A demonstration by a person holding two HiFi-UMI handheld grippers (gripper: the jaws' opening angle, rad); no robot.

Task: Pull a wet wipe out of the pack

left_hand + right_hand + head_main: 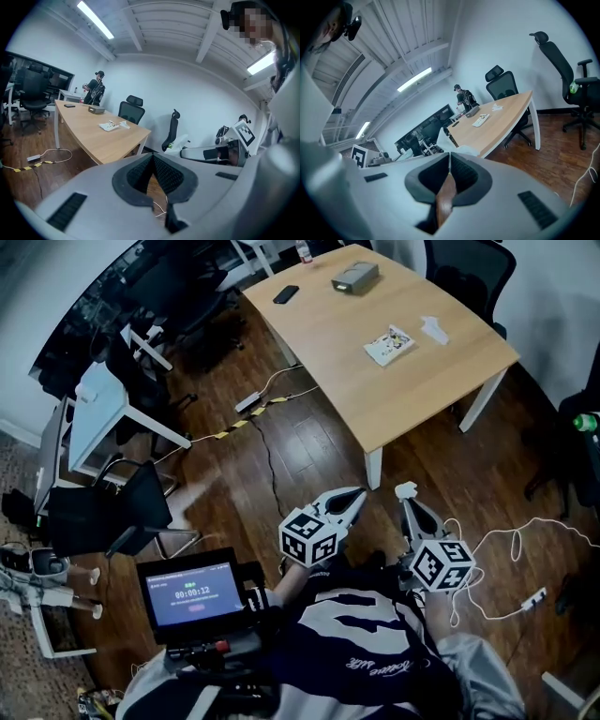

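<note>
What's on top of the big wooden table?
On the table you can see a wet wipe pack, a loose white wipe, a grey box and a black phone. Anything under the pack or inside the box is covered.

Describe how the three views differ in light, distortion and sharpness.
Head view: dim, with dark corners, the table the brightest part, fairly sharp. Left gripper view: strong fisheye, the ceiling lamps glare, the near left gripper is soft. Right gripper view: fisheye too, the room tilted, the table sharp, the right gripper blurred.
</note>
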